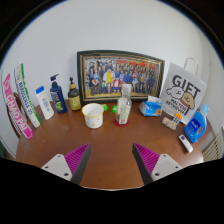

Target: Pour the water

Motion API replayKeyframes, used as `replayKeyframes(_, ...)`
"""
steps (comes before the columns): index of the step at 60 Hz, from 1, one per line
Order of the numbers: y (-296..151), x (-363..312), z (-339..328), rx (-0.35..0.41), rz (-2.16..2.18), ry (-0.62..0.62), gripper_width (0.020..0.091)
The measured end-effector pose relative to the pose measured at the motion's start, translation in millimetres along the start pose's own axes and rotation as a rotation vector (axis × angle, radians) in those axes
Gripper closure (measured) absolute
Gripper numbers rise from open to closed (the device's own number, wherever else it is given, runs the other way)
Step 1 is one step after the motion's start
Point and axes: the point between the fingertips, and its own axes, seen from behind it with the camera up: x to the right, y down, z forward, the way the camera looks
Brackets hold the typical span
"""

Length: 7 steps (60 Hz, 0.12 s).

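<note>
Above a wooden table [110, 150], the gripper [111, 162] hangs with fingers spread and empty — approach stage, apparently. Next: reaching the clear bottle [124, 104] beside the white cup [93, 115].

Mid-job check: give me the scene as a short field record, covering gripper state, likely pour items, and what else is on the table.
gripper: gripper open, holding nothing, fingers over bare table
surface: wooden table
pour source candidate: clear bottle, upright, beyond the fingers
pour target candidate: white cup, left of the bottle, apart from it
backdrop: framed group photo against the wall
right side: white gift bag, blue bottle
left side: dispenser bottles
</note>
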Motion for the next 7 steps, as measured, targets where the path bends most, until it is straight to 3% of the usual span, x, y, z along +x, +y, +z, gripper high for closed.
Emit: replayKeyframes(7,-0.4,3.8,-1.6,0.003,-0.001,0.004,0.0249)
